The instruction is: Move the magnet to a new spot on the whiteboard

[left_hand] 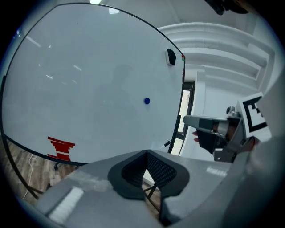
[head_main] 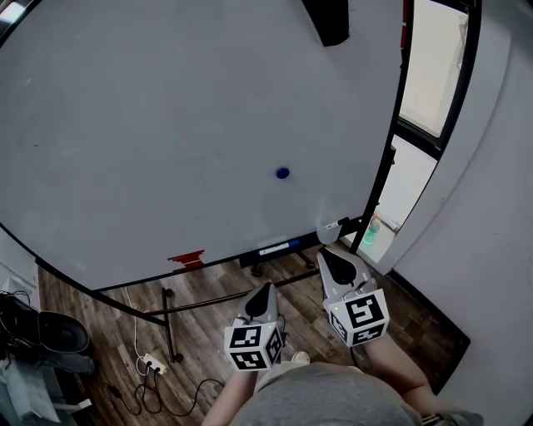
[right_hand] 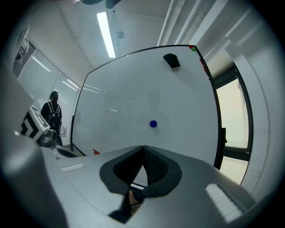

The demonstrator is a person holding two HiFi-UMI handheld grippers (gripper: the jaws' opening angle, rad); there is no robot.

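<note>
Magnet [head_main: 283, 173] on whiteboard [head_main: 166, 125], apart from left tool [head_main: 266, 289], right tool [head_main: 329, 255]

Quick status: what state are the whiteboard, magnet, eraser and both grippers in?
whiteboard: upright on its stand.
magnet: stuck on the whiteboard, untouched.
eraser: stuck near the whiteboard's top corner.
left gripper: shut, empty, short of the whiteboard.
right gripper: shut, empty, short of the whiteboard.
</note>
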